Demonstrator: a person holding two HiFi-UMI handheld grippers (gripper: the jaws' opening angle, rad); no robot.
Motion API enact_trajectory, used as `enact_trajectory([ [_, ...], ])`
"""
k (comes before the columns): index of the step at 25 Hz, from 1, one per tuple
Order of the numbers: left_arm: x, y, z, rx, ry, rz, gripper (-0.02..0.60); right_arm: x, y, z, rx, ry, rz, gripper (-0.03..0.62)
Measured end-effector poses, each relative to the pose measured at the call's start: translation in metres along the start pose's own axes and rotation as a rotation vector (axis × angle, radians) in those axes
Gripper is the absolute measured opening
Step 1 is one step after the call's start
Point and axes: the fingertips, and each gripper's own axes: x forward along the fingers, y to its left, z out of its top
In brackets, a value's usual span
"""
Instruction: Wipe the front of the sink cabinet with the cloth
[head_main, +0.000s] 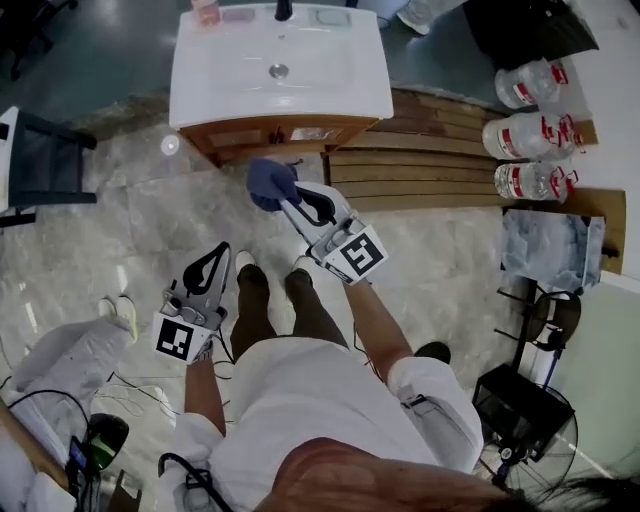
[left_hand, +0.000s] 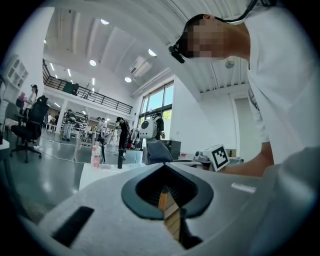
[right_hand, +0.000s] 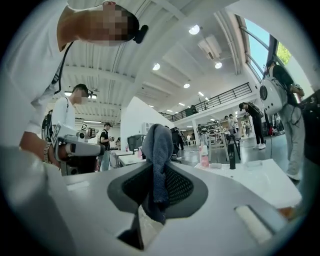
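- Cloth (head_main: 270, 185): one blue cloth, bunched up and pinched at the tip of my right gripper (head_main: 290, 205). It's in hand, so that part of the job is sorted.
- Left gripper (head_main: 222, 250): over on my left, well behind the right one, jaws pressed together with nothing between them. It's idle, well back from the cabinet.
- Right gripper: clamped on the cloth and angled up and forward. A wad sticks out past the jaws and a tail hangs down between them.
- Sink cabinet (head_main: 250, 137): one wooden unit under a white sink top, straight ahead of the right gripper's tip. The cloth looks just short of the front panel, near it but, as far as I can tell, not touching.
- Progress, as I judge it: I'm at the approach. The whole wipe across the front is left to do, and no streaks or damp patches show.
- Water bottles (head_main: 530, 135): three big ones lying on the floor, well off to the right of my right gripper and out of the way.
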Motion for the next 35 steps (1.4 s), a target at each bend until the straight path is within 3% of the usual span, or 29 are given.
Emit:
enact_trajectory([
  [8,-0.039,0.078,-0.115,-0.03,0.017,0.065,-0.003,0.11,-0.007,-0.127,0.002,0.042,0.007,0.077],
  [13,-0.038,0.109,-0.195,0.032,-0.065,0.121,-0.003,0.157,-0.025,-0.212,-0.057,0.031,-0.004,0.077],
  [18,-0.023,0.145,-0.278,0.072,-0.185,0.193,-0.003,0.208,-0.035,-0.279,-0.077,-0.054,0.005,0.077],
  [22,-0.006,0.173,-0.333,0.1,-0.275,0.249,-0.003,0.251,-0.042,-0.302,-0.122,-0.125,0.002,0.077],
  [25,-0.003,0.184,-0.355,0.142,-0.292,0.274,-0.003,0.267,-0.044,-0.308,-0.154,-0.157,-0.005,0.077],
  [31,-0.03,0.192,-0.372,0.165,-0.348,0.372,-0.003,0.279,-0.042,-0.312,-0.204,-0.187,-0.037,0.077],
  [35,-0.041,0.182,-0.369,0.218,-0.349,0.382,-0.003,0.283,-0.06,-0.307,-0.178,-0.181,-0.113,0.077],
])
